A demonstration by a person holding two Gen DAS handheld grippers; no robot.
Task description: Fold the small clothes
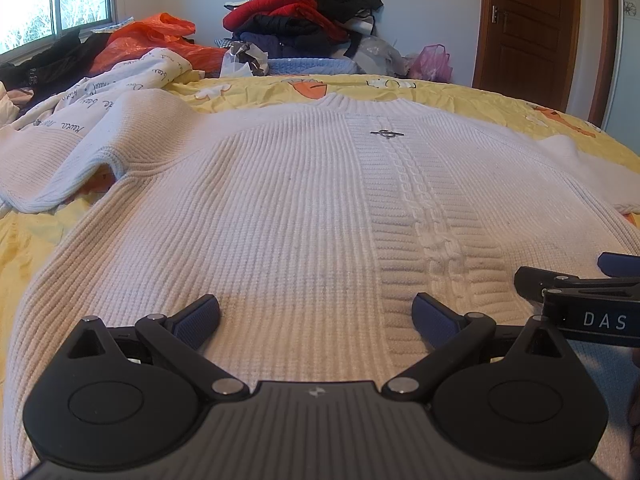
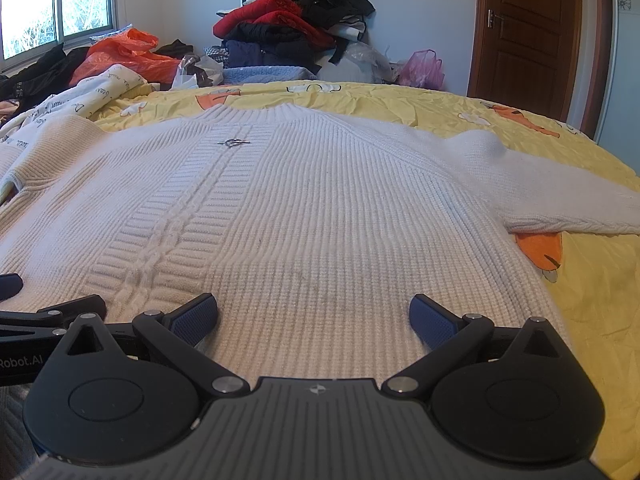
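Note:
A white knit sweater (image 1: 288, 208) lies flat, front up, on the yellow bed sheet (image 1: 36, 240), collar far, hem near. It has a cable strip and a small metal clasp (image 1: 387, 133) near the collar. It also shows in the right wrist view (image 2: 320, 208). My left gripper (image 1: 316, 316) is open over the hem, left of the cable strip. My right gripper (image 2: 312, 314) is open over the hem, right of the strip. Both are empty. The right gripper also shows at the right edge of the left wrist view (image 1: 580, 280).
A printed white garment (image 1: 120, 80) lies at the far left by the left sleeve. An orange bag (image 1: 160, 40), a heap of dark and red clothes (image 1: 304, 12) and a pink bag (image 1: 432, 60) sit beyond the bed. A wooden door (image 1: 528, 28) is far right.

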